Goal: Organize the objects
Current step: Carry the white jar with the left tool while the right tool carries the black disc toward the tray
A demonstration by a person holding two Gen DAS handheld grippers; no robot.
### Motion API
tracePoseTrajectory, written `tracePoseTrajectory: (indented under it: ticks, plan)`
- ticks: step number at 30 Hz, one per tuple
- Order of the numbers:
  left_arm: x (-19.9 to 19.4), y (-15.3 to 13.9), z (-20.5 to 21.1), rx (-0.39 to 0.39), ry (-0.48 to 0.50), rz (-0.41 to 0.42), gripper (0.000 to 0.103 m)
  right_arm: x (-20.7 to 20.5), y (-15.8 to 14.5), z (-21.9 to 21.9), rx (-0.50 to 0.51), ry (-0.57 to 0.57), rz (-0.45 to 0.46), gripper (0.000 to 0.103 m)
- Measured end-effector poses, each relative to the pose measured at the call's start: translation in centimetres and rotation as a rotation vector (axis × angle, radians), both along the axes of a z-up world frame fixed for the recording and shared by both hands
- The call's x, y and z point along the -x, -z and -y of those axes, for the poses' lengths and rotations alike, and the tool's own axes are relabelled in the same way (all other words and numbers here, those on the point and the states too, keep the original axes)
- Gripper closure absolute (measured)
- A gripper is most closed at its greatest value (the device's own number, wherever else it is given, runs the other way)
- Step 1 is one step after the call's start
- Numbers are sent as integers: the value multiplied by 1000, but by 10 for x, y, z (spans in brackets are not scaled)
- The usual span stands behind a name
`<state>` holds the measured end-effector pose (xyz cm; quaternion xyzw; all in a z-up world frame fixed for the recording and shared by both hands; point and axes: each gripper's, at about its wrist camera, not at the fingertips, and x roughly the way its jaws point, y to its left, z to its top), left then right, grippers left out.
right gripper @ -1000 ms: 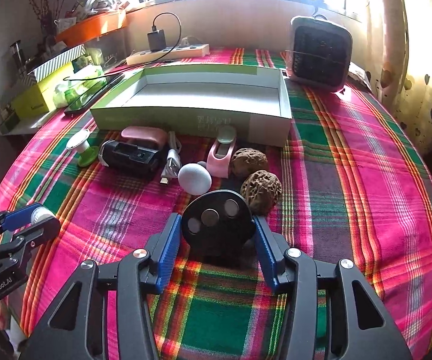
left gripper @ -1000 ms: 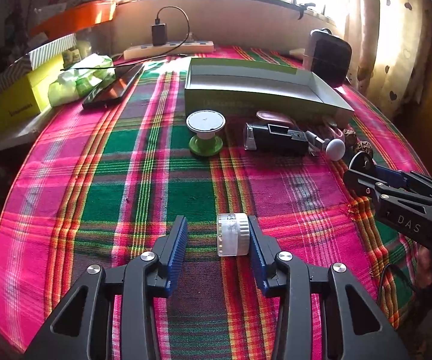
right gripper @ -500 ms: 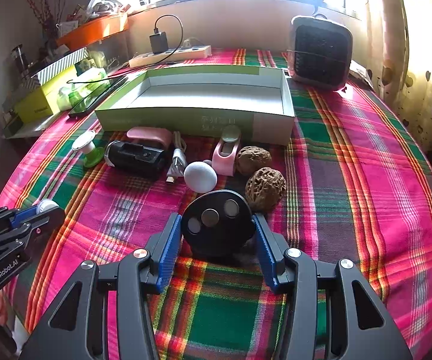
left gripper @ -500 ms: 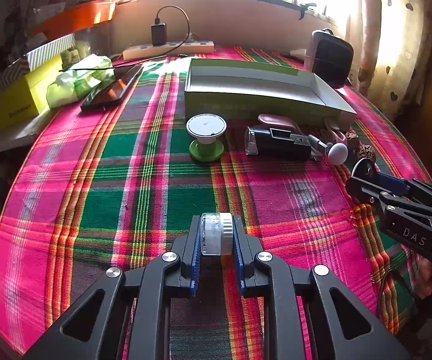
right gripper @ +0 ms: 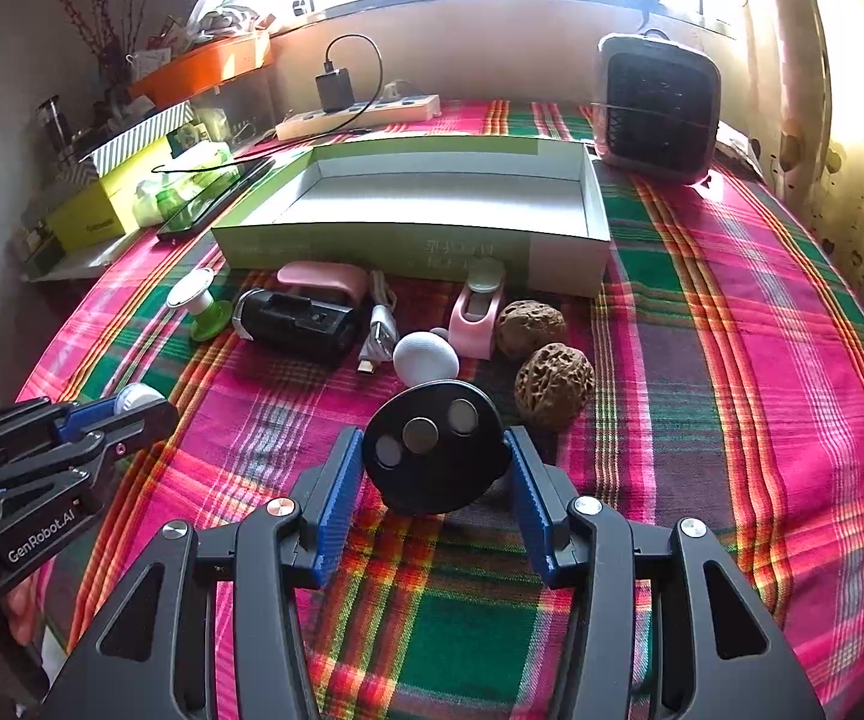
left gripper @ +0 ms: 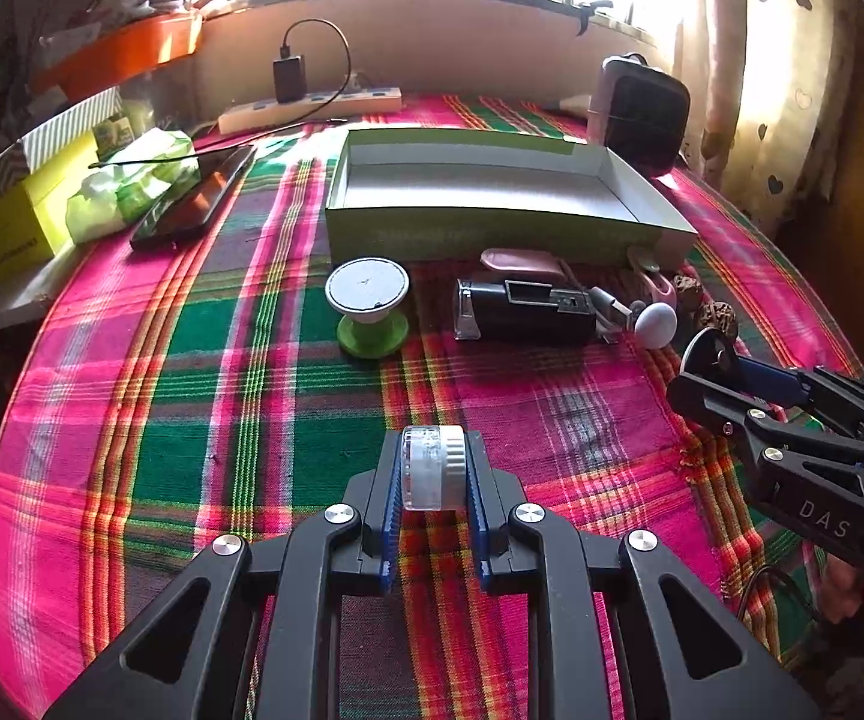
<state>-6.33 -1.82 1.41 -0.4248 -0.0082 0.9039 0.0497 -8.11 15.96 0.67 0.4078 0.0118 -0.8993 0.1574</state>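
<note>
We see a small clear jar with a white ribbed cap [left gripper: 434, 468] lying on its side, pinched between blue pads. At twelve o'clock of it sits an open, empty green-walled box [left gripper: 492, 228]. Along the box's near wall lie a green-footed white disc stand [left gripper: 367, 309], a black device [left gripper: 525, 311], a white egg-like piece [left gripper: 655, 327] and two walnuts [right gripper: 543, 363]. A black round disc with three metal studs [right gripper: 432, 450] stands tilted.

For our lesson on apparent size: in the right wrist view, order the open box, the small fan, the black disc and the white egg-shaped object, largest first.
1. open box
2. small fan
3. black disc, enlarged by nearness
4. white egg-shaped object
</note>
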Motion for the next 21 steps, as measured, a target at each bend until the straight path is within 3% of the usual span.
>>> tracePoseTrajectory:
  ticks: [21]
  plan:
    - [54,-31,-11,-42,38,-36,86,37,-30,3,47,-33,-33,54]
